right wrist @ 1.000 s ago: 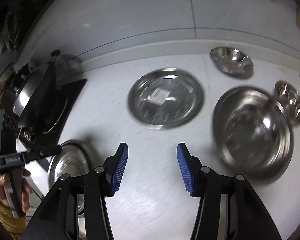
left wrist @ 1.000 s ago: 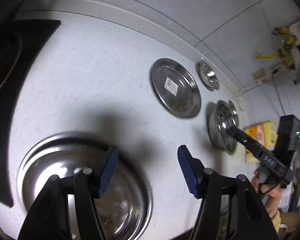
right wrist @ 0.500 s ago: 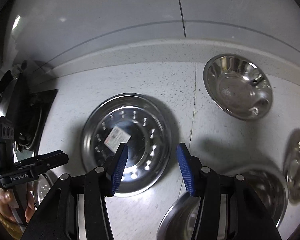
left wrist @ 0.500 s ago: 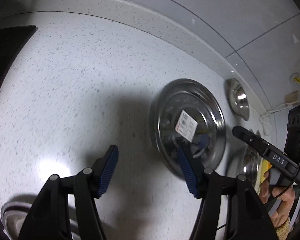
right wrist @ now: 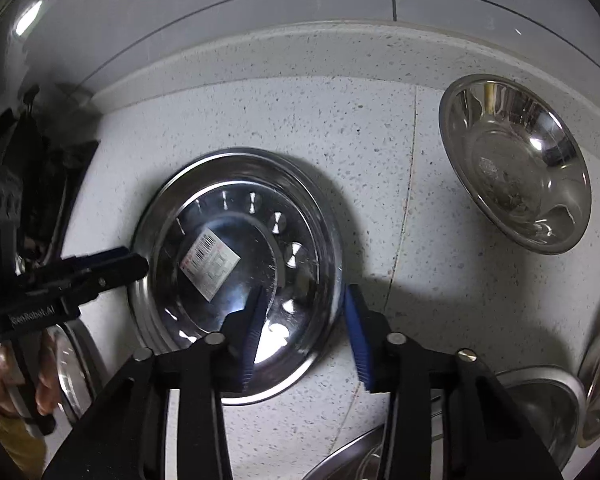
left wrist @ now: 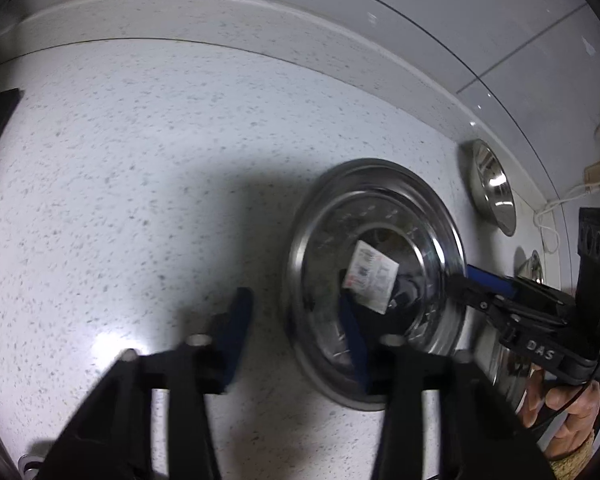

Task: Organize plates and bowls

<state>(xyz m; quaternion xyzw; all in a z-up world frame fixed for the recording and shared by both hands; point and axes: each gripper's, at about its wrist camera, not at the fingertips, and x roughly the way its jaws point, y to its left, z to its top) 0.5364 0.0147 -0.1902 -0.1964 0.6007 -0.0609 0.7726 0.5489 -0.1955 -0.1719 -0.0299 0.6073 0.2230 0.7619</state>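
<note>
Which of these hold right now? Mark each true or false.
1. The plate carries a barcode sticker. True.
2. A bowl is stacked in it. False: the bowl sits apart on the countertop.
3. The left gripper and right gripper straddle opposite rims of one plate. True; both sets of jaws have just been closing, rim between them.
4. The countertop is dark wood. False: pale speckled stone.
</note>
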